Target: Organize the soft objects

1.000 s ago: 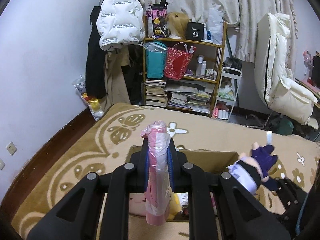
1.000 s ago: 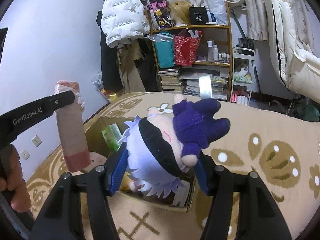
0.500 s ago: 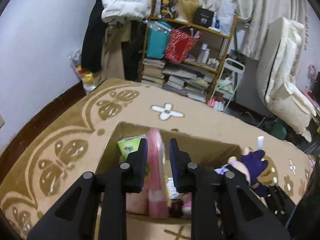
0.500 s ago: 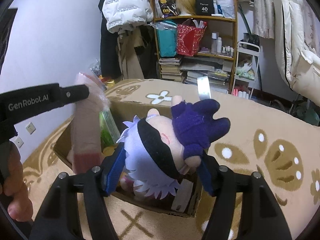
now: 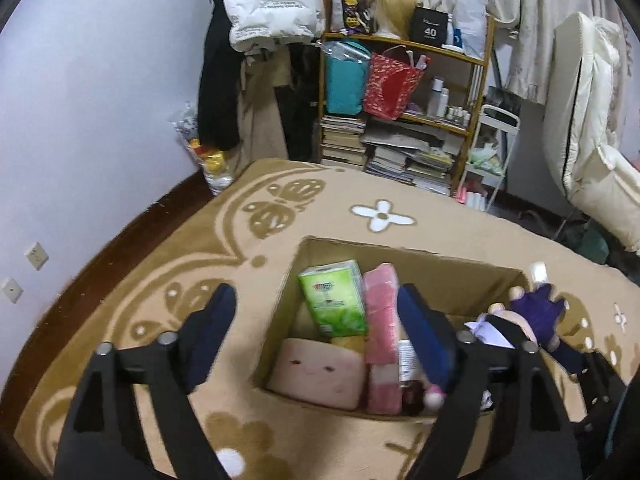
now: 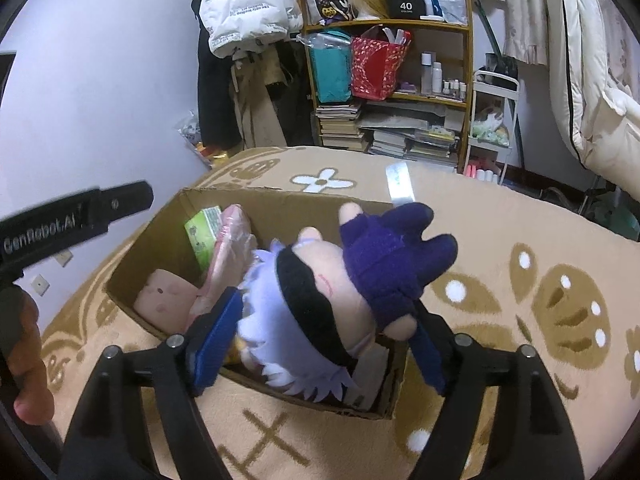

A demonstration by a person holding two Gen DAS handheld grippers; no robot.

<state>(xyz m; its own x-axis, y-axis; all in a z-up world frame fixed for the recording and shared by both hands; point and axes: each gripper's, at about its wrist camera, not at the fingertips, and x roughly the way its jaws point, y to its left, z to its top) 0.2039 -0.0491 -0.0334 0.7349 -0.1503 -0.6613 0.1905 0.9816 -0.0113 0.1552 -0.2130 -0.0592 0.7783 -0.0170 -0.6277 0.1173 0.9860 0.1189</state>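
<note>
A cardboard box (image 5: 400,250) stands on the patterned blanket. In it lie a pink wrapped pack (image 5: 382,328), a green tissue pack (image 5: 334,300) and a pink square plush with a face (image 5: 320,372). My left gripper (image 5: 320,328) hangs over the box's near left corner, its jaws opening wide, and the pink pack lies loose beside the right finger. My right gripper (image 6: 324,348) is over the box's (image 6: 132,280) right end. Its jaws are opening around a white-haired doll in purple (image 6: 320,292), and the pads look just clear of it.
A hand (image 6: 24,360) holds the left gripper's black finger (image 6: 80,220) at the left edge. Behind the bed stand a crowded wooden shelf (image 5: 404,92), hanging coats (image 5: 272,8) and a cream padded chair (image 5: 592,128). Blanket (image 6: 540,300) lies open to the right of the box.
The left gripper lowered the pink pack into the box, then opened and let it go. The right gripper sank a little over the box and its jaws spread around the doll.
</note>
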